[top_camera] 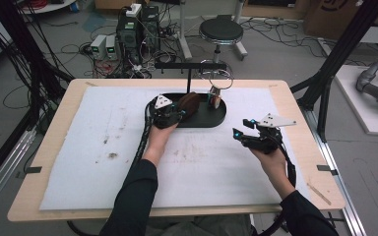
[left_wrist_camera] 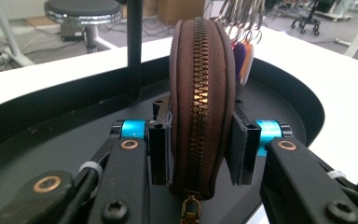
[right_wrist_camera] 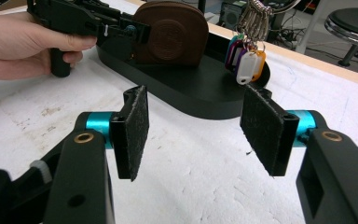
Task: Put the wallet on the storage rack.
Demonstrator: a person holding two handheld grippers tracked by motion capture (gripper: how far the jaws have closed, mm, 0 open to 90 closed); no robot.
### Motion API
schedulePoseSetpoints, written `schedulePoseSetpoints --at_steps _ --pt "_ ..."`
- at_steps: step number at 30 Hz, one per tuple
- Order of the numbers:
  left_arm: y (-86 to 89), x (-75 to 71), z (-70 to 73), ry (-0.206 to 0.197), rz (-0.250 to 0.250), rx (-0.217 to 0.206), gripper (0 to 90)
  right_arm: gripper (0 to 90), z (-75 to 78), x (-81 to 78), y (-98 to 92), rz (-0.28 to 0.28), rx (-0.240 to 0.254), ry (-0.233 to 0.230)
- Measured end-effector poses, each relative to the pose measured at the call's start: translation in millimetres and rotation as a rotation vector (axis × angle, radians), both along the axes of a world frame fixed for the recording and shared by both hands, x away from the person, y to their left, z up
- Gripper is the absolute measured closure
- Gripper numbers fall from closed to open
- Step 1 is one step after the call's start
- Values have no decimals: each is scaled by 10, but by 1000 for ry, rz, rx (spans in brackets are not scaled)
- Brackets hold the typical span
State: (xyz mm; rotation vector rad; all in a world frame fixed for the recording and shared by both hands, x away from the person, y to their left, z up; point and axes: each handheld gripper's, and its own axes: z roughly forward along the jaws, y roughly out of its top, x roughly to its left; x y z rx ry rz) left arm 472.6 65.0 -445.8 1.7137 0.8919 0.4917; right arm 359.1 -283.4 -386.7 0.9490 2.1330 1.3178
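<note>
A brown round zip pouch stands on edge in a black oval tray, zipper facing the left gripper's camera. My left gripper is shut on the pouch, one pad on each flat side. In the high view that gripper sits at the tray's left end by the pouch. A bunch of keys with coloured tags hangs from a ring over the tray's right part. My right gripper is open with nothing between its pads, over the white mat to the right of the tray; the high view shows it there.
A black T-shaped stand rises from the tray and carries the key ring. A white foam mat covers most of the wooden table. A round stool and cabled boxes stand on the floor behind the table.
</note>
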Motion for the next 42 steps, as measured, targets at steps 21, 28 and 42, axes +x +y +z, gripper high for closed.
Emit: schedulePoseSetpoints --at_steps 21,28,42 --pt "66 -34 69 52 70 132 322 423 -7 -1 10 2 -14 5" --pt "156 -146 245 8 91 175 285 417 -27 -24 -27 -1 -13 0" --pt "586 -771 602 -27 -56 6 258 382 -70 -103 -177 10 15 -13"
